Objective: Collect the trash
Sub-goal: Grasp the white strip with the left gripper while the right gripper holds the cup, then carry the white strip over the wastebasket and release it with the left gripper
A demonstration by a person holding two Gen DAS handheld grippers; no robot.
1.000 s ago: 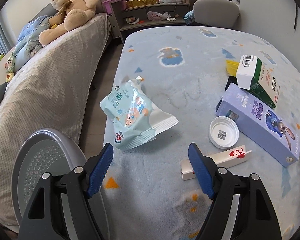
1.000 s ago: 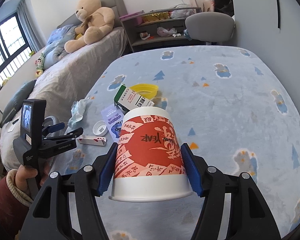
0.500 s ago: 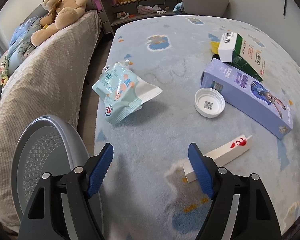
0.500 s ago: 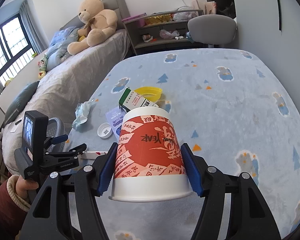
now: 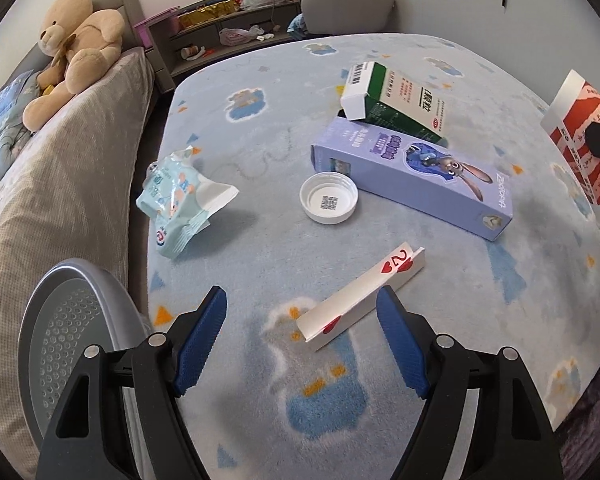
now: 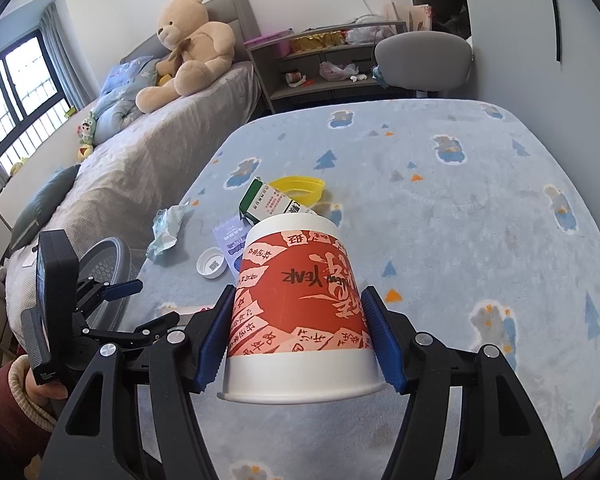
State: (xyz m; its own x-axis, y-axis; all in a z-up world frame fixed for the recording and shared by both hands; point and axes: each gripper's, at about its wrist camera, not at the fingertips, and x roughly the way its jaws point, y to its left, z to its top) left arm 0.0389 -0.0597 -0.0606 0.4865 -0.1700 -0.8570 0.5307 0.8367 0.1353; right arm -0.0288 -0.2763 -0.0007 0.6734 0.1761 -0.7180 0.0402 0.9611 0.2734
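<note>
Now, view by view.

Left wrist view:
- left gripper: jaws spread wide, nothing between the pads; card box just ahead at 12 o'clock, its near end lying between the fingertips' line.
- card box: flat on the blanket, long and thin, likely light stiff card that dents; take it across the narrow width near mid-length.
- cap: at 12 o'clock beyond the box; small, hard, probably slippery; pinch by the rim.
- wrapper: at 10 o'clock, crumpled film, soft and very light; grab a bunched fold.
- purple carton and green carton: at 1 o'clock, touching; rigid but crushable.
- bin: at 9 o'clock, beside the blanket.

Right wrist view:
- right gripper: clamped on the cup's sides.
- cup: held upside down, thin paper wall, light; a hard squeeze would likely buckle it.
</note>
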